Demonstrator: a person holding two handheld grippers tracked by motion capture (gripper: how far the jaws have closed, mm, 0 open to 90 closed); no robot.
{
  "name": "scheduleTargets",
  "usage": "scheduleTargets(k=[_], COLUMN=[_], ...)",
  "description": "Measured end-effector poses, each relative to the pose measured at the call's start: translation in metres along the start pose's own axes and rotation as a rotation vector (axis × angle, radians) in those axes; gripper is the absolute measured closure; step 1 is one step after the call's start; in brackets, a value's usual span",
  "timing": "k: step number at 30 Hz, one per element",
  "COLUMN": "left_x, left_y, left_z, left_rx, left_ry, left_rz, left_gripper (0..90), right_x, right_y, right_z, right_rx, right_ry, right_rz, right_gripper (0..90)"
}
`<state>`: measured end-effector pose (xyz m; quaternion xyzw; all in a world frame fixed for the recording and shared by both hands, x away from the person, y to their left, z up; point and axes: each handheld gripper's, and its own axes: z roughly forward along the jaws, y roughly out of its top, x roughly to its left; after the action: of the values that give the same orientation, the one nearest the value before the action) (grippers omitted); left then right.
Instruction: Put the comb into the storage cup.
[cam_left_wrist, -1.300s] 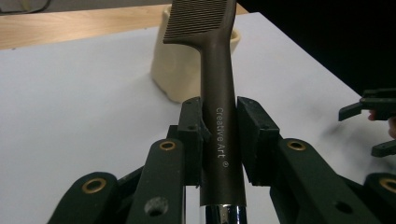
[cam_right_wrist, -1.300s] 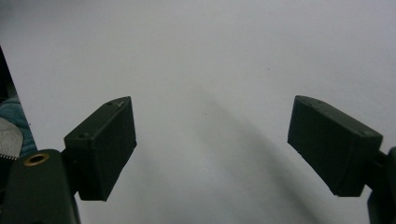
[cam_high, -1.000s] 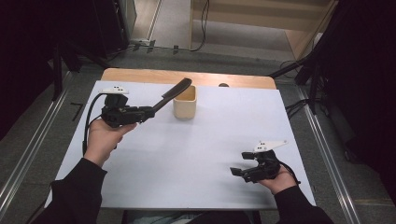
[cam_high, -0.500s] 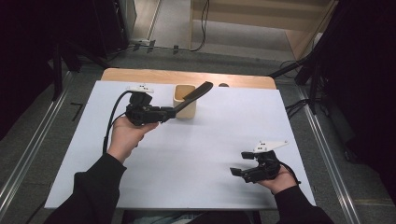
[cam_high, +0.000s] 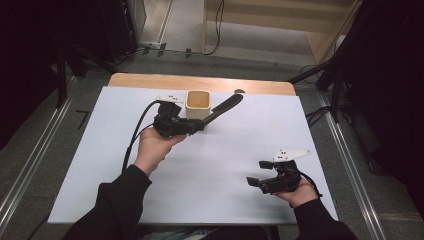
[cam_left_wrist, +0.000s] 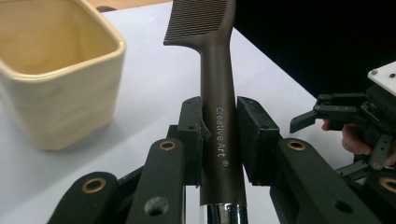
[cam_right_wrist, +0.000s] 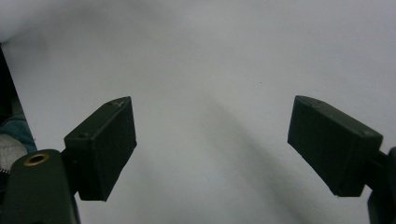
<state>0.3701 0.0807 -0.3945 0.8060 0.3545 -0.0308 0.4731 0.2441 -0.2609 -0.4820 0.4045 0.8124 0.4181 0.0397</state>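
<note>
The table (cam_high: 210, 82) has a white top and a wooden edge on its far side. Around it the floor (cam_high: 40, 145) is grey, with metal rails (cam_high: 30, 165) along both sides. Behind the table stands a light wooden shelf (cam_high: 280, 25), and cables (cam_high: 217, 30) lie on the floor. The sides of the room are dark.
</note>
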Motion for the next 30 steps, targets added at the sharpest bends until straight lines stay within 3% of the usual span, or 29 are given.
scheduleTargets(k=[16,30], left_x=[-0.017,-0.019], left_y=[0.001,-0.018], left_z=[0.044,0.066], left_rx=[-0.009,-0.038], left_ry=[-0.041,-0.069], left_rz=[-0.028,-0.120], left_gripper=[73.3,73.3], right_x=[0.000,0.000], right_y=[0.001,0.006], right_z=[-0.001,-0.006], right_rx=[-0.013,-0.049], right_ry=[-0.012,-0.019], right_rz=[-0.007,-0.005], right_gripper=[13.6,18.3])
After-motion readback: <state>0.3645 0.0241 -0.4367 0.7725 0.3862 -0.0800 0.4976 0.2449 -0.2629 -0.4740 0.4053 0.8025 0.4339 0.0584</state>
